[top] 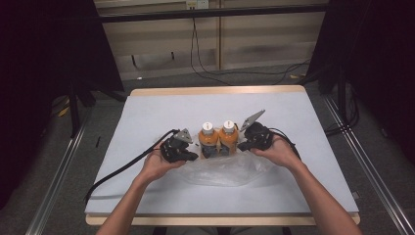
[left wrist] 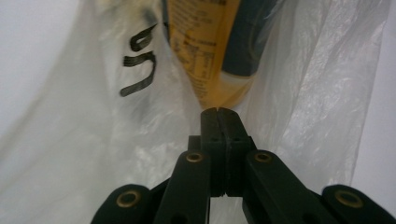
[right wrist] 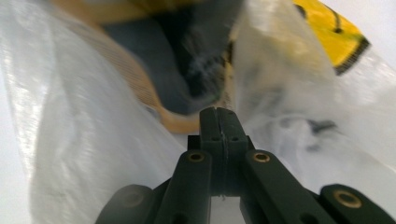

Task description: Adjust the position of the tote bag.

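Note:
Two orange bottles with white caps, one point(top: 208, 139) beside the other point(top: 228, 137), stand upright at the mouth of a clear plastic bag point(top: 220, 172) on the table. My left gripper point(top: 195, 156) sits at the left bottle's base, its jaws shut on the bag's film. My right gripper point(top: 241, 147) is at the right bottle's side, likewise shut on the bag. In the left gripper view the shut gripper point(left wrist: 218, 111) points at a bottle point(left wrist: 210, 46) through the bag point(left wrist: 70, 154). In the right gripper view the gripper point(right wrist: 217, 111) pinches the bag point(right wrist: 84, 154) below a blurred bottle point(right wrist: 135, 74).
The pale grey table top point(top: 161, 107) has a wooden rim and open surface all round the bottles. A black cable point(top: 122, 166) trails from the left gripper off the table's front left. A yellow printed patch point(right wrist: 331, 32) shows on the bag.

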Tool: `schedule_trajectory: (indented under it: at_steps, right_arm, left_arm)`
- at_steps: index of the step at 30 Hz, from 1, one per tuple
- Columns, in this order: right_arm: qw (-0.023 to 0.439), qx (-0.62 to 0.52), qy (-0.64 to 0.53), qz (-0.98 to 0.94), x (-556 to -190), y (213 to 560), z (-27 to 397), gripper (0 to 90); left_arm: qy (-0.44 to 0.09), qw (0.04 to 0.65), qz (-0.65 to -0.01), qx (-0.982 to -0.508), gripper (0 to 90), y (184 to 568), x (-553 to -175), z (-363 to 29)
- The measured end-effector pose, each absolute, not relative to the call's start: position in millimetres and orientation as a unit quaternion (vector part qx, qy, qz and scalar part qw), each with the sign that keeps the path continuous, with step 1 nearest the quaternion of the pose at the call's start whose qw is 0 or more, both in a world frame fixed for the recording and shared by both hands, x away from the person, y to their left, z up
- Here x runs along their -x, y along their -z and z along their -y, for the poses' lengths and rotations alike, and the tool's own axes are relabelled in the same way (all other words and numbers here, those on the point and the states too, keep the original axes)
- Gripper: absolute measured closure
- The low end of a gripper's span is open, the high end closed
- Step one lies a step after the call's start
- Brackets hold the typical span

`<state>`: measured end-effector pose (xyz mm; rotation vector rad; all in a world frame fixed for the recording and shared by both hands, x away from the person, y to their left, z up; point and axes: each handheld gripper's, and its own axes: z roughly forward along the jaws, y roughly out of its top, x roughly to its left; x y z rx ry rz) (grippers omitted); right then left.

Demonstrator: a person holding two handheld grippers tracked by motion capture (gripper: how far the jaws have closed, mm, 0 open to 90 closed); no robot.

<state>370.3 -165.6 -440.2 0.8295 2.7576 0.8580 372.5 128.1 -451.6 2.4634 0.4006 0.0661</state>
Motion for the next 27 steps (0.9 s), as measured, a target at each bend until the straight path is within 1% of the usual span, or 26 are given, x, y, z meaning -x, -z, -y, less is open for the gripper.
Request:
schedule_trajectory:
  at_steps: [5, 9, 11, 14, 21, 27]
  right_arm:
    - [0.066, -0.263, -0.276, -0.922, -369.6, 445.2, 162.1, 90.0]
    - [0.074, -0.270, -0.263, -0.923, -371.7, 453.9, 162.9, 90.0]
    - [0.086, -0.284, -0.265, -0.918, -373.8, 457.1, 162.0, 90.0]
    - [0.085, -0.281, -0.272, -0.916, -375.5, 460.6, 159.9, 90.0]
    - [0.091, -0.275, -0.241, -0.926, -371.7, 463.2, 175.8, 90.0]
    - [0.134, -0.226, -0.181, -0.948, -357.6, 459.2, 185.3, 90.0]
  left_arm:
    - [-0.027, 0.303, -0.150, -0.941, 90.0, 460.8, -370.5, -124.3]
    - [-0.032, 0.294, -0.153, -0.943, 89.4, 463.8, -372.2, -123.6]
    - [-0.029, 0.297, -0.157, -0.941, 88.4, 465.4, -373.7, -123.5]
    - [-0.031, 0.298, -0.157, -0.941, 88.6, 465.6, -373.4, -123.5]
    - [-0.041, 0.279, -0.145, -0.948, 90.0, 463.5, -374.7, -126.3]
    - [-0.057, 0.247, -0.136, -0.958, 90.0, 459.7, -376.2, -130.5]
